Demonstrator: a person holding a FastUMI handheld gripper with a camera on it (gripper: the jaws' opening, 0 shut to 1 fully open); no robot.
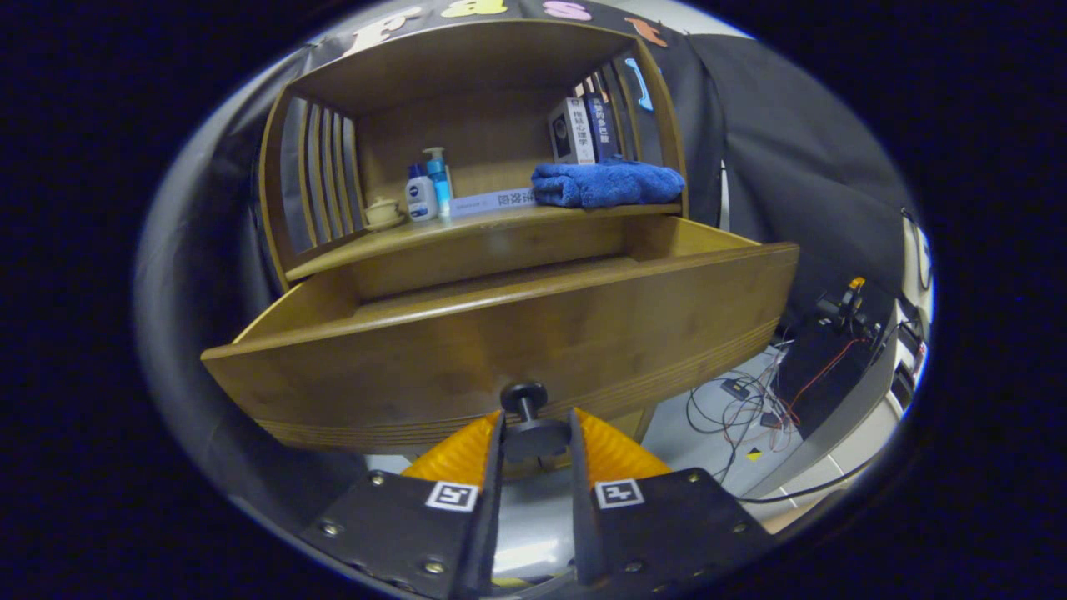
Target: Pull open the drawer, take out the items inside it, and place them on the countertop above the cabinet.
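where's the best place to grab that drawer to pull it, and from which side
By the round knob at the middle of the drawer front, approached straight from the front. It stands off the panel on a thin stem, so fingers fit behind its head; the gripper already closes on it.

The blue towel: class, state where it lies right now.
In the gripper view the blue towel lies on the countertop above the open drawer, far beyond the jaws, below the upright books and right of the bottles.

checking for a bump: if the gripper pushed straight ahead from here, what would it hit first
The gripper is already shut on the drawer knob; straight ahead it would likely press that knob into the wooden drawer front.
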